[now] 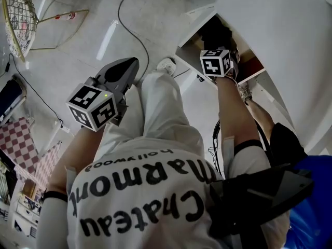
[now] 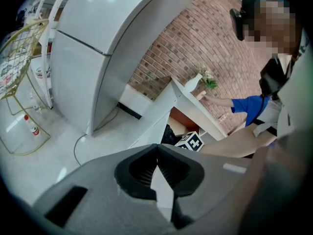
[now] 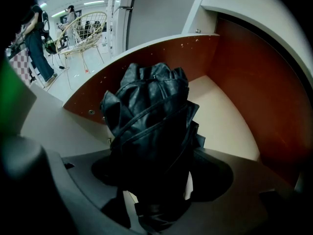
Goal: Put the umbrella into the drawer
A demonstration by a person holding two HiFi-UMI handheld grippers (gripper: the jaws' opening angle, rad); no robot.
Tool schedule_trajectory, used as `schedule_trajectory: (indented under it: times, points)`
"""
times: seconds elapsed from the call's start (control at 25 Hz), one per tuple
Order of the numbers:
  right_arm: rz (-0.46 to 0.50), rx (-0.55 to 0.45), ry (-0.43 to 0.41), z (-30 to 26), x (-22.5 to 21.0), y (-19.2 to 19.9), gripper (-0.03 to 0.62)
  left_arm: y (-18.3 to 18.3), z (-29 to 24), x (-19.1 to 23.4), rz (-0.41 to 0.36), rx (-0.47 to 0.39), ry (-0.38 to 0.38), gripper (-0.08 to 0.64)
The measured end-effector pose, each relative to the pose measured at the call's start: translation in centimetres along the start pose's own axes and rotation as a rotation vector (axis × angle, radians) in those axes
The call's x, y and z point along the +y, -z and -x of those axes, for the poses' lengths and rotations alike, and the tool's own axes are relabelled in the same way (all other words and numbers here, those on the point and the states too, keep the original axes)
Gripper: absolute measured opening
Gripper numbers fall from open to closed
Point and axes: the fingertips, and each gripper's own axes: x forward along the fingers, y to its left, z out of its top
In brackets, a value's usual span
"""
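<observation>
Umbrella [image 3: 146, 126] sits between my right gripper's [image 3: 156, 173] spread fingers in the drawer [image 3: 230, 121]; I'd back straight out, clear of fabric. Left gripper's [image 2: 157, 148] fingers are pressed together.

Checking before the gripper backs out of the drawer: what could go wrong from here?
1. The black folded umbrella sits between the right gripper's open jaws; its loose folds could snag and be dragged out of the drawer.
2. Whether it clears the rim is unclear; closing might jam on it.

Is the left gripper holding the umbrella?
No, the left gripper is shut on nothing; the umbrella sits between the jaws of the right gripper.
</observation>
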Motion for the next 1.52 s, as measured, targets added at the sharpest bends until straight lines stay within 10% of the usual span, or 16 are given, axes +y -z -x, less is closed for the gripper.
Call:
schedule_trajectory:
  times: [0.84, 1.0, 1.52]
  points:
    - [-0.251, -0.034, -0.068, 11.8, 0.9, -0.1, 0.306, -6.1, 3.3, -7.3, -0.15, -0.082, 0.095, 0.017]
    - [-0.301, -0.087, -0.014, 15.1, 1.0, -1.5, 0.127, -7.3, 4.3, -7.9, -0.188, -0.098, 0.119, 0.016]
    - [-0.613, -0.446, -0.035, 28.2, 0.3, -11.2, 0.026, -14.3, 6.4, -11.6, -0.249, -0.209, 0.194, 0.015]
